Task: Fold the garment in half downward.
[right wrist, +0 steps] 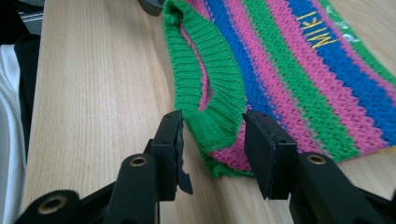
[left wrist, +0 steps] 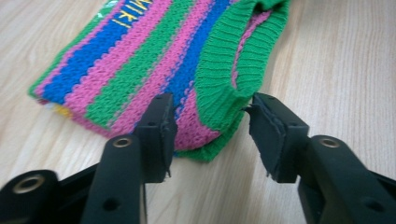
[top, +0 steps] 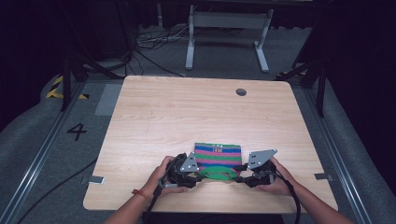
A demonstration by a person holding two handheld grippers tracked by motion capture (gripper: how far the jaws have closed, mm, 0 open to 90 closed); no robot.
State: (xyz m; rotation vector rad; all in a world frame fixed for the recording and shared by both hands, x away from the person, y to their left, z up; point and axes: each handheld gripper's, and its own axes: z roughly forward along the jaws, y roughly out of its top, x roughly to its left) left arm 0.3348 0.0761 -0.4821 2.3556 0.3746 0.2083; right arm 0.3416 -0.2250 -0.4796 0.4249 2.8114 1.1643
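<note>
- The wooden table bears one knitted piece near its front edge, between the person's two hands; it has one round grey hole near the far edge.
- The striped knit piece, a small sweater or pouch by the look of it, lies flat in pink, blue and green bands, with yellow lettering on a blue stripe.
- Its green ribbed collar faces the person, and the opening gapes a little.
- The left gripper has its jaws apart, straddling the left end of the collar without pinching it yet.
- The right gripper likewise stands with jaws spread around the right end of the collar.
- The step in hand seems to be taking the collar at both corners. To do it well, push each gripper in until the ribbing sits deep between the pads, catch both knit layers or only the top one on purpose, and close both evenly so the piece does not skew.
- Count: one table, one knit piece, two grippers, two hands.
</note>
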